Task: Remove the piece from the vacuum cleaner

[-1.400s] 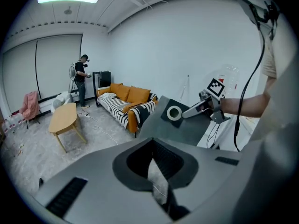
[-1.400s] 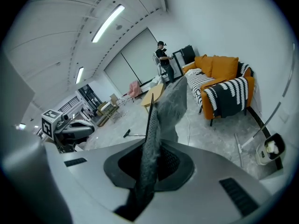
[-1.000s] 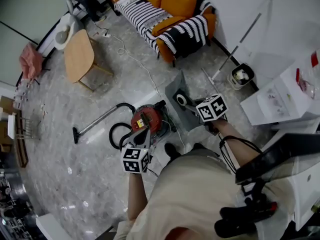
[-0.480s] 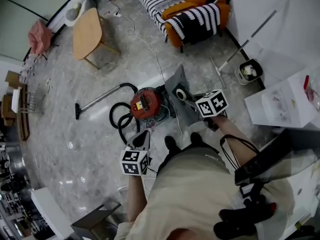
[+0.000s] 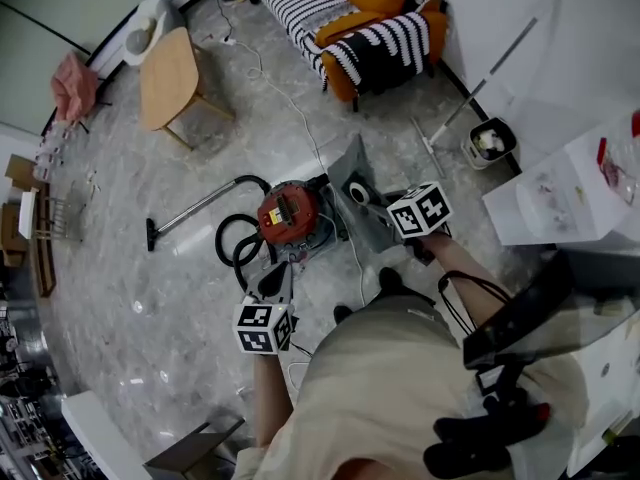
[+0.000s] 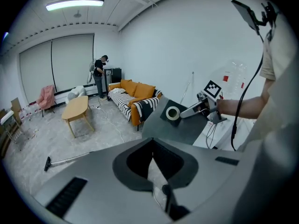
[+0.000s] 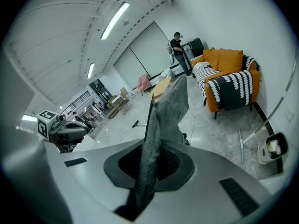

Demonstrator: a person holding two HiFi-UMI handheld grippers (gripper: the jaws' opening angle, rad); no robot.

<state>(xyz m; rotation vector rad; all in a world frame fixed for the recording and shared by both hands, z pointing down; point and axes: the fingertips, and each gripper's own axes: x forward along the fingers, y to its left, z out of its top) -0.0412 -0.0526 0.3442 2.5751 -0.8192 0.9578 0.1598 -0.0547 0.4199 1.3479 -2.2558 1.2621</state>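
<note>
One red vacuum cleaner [image 5: 290, 213] is sitting on the floor, its one black hose [image 5: 232, 246] curling off to the side. One grey bag [image 5: 358, 203] is hanging in the air just beside it. The right gripper [image 5: 375, 206] is clamping the bag edge-on, its jaws nearly together. The left gripper [image 5: 280, 276] is hovering near the cleaner, jaws together, gripping nothing.

Glossy grey marble-look floor [image 5: 130, 288]. Sitting on it: a red vacuum cleaner [image 5: 290, 213] with its black hose [image 5: 222, 242] looped right beside it and the wand [image 5: 195, 212] stretched out flat, plus a wooden table [image 5: 165, 68], an orange sofa [image 5: 350, 18] and a bucket [image 5: 487, 143] off by the wall.
</note>
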